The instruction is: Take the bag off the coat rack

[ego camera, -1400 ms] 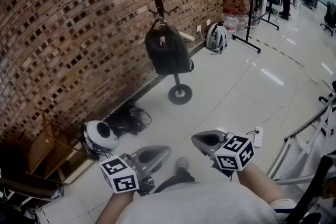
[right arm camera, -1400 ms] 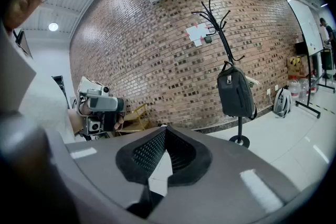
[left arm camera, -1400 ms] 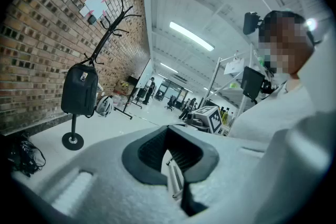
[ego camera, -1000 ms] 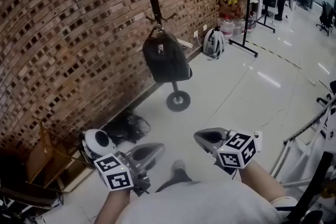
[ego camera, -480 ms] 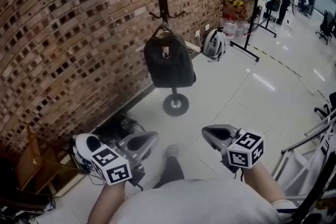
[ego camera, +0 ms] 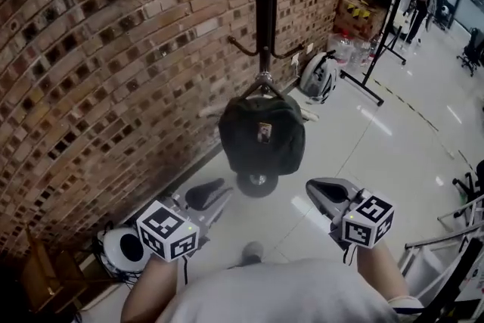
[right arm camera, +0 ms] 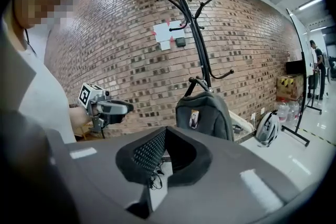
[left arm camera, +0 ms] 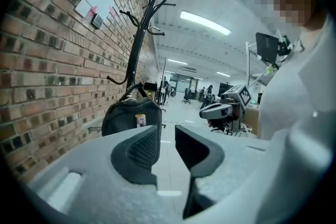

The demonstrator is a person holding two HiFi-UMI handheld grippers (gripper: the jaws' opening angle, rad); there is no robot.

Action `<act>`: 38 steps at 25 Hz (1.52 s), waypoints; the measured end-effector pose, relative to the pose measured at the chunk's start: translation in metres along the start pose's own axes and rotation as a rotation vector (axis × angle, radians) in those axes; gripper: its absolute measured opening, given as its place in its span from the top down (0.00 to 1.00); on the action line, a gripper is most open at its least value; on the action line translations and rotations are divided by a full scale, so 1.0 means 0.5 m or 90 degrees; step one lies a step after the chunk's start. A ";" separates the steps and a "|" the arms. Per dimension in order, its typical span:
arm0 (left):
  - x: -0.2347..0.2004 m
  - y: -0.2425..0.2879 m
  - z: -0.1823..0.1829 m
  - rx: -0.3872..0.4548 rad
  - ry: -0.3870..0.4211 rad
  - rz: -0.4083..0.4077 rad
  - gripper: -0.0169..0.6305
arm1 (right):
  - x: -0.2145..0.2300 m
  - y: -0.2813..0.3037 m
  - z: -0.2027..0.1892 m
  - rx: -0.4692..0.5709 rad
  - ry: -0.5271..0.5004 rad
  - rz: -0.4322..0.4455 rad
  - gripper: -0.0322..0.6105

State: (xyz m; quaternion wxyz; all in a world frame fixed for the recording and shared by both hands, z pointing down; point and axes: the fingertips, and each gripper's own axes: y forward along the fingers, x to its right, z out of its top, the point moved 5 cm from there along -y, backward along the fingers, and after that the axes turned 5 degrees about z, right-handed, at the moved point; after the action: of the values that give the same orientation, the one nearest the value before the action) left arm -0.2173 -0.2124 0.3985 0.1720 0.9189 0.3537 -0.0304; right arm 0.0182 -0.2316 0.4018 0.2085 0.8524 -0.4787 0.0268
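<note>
A black bag [ego camera: 262, 134] hangs by its top handle from a low hook of the black coat rack [ego camera: 265, 4] in front of the brick wall. My left gripper [ego camera: 215, 189] is below and left of the bag, apart from it; its jaws are opening with a narrow gap and nothing between them [left arm camera: 168, 134]. My right gripper [ego camera: 314, 185] is below and right of the bag, shut and empty [right arm camera: 165, 134]. The bag [left arm camera: 131, 118] fills the space beyond the left jaws, and the bag [right arm camera: 205, 115] also shows beyond the right ones.
The rack's round base [ego camera: 257, 184] stands on the glossy floor under the bag. A white helmet [ego camera: 121, 250] lies by the wall at lower left. A grey-white backpack [ego camera: 321, 76], boxes [ego camera: 355, 15] and a whiteboard stand [ego camera: 378, 49] are farther right.
I have come closer to the rack, so the bag now hangs just ahead of both grippers. The left jaws have parted slightly; the right stay shut.
</note>
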 end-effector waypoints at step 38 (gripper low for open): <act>-0.362 0.364 -0.001 -0.132 0.091 -0.070 0.28 | 0.360 0.276 0.086 -0.071 -0.081 -0.010 0.35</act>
State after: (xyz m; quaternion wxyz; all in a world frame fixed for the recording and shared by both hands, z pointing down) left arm -0.2325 -0.4539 0.4849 0.2384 0.8752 0.4164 0.0623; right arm -0.0052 -0.4554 0.4525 0.2248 0.8432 -0.4851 -0.0560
